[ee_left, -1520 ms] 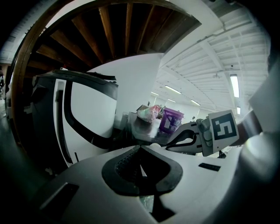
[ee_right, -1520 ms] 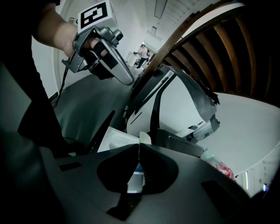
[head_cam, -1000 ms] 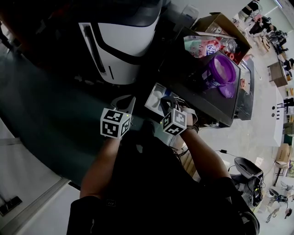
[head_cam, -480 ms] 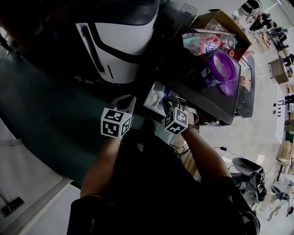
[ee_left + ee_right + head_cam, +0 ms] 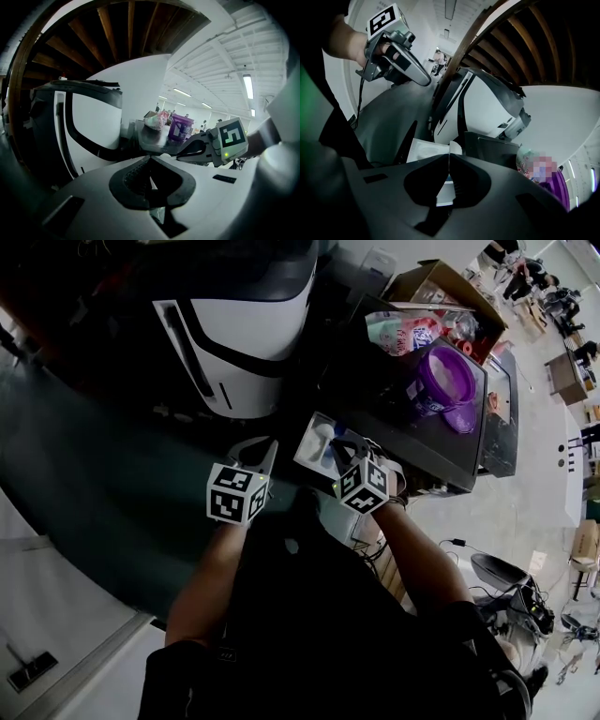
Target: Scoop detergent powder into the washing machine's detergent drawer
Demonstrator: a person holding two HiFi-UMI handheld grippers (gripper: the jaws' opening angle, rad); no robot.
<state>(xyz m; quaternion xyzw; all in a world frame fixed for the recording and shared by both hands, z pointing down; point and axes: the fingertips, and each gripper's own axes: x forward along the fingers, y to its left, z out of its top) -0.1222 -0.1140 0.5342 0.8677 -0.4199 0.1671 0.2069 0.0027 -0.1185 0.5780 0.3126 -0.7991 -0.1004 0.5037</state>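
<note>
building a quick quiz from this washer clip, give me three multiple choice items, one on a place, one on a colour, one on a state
1. Where does the purple tub stand?
A) on the dark top beside the cardboard box
B) on the floor
C) on a shelf

2. What colour is the pulled-out detergent drawer?
A) red
B) white
C) purple

3. How is the right claw?
A) wide open
B) clamped on the purple tub
C) shut, tips together

Answers:
1 A, the head view shows the tub on the dark top next to the box.
2 B, the drawer shows white in the head view.
3 C, the right gripper view shows the tips meeting with nothing between them.
</note>
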